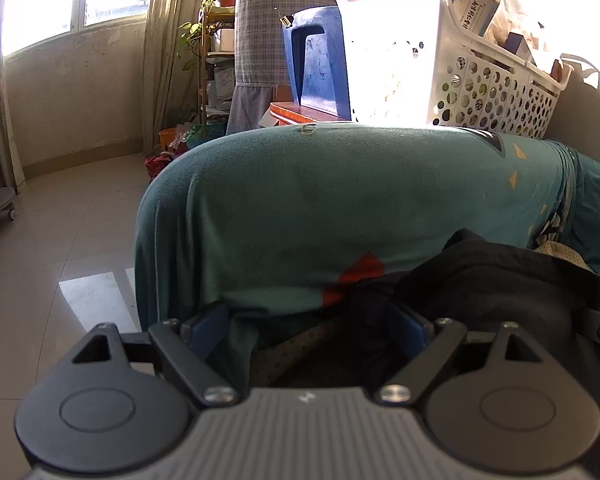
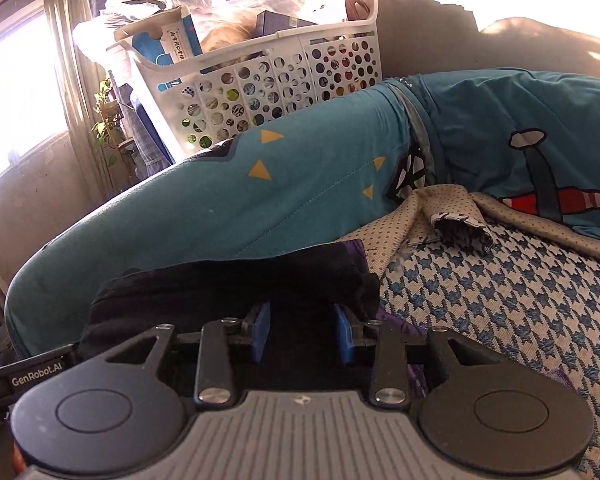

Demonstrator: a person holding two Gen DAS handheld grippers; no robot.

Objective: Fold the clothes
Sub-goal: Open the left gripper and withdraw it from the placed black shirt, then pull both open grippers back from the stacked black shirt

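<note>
1. My left gripper (image 1: 308, 332) has its jaws spread wide around dark cloth; whether the blue pads pinch anything, I cannot tell.
2. My right gripper (image 2: 302, 334) has jaws partly apart, with the black garment (image 2: 236, 284) lying between and over them; a firm hold is not visible.
3. The garment sits bunched in a thick, rumpled heap at the sofa's near edge, against the teal cover (image 2: 228, 208) and beside the houndstooth cloth (image 2: 500, 304).
4. Judging progress: it could be mid-fold with layers stacked, or a loose pile awaiting smoothing. No neat flat fold shows.
5. It looks soft, dark and matte.
6. A white basket (image 2: 268, 80) stands behind.
</note>
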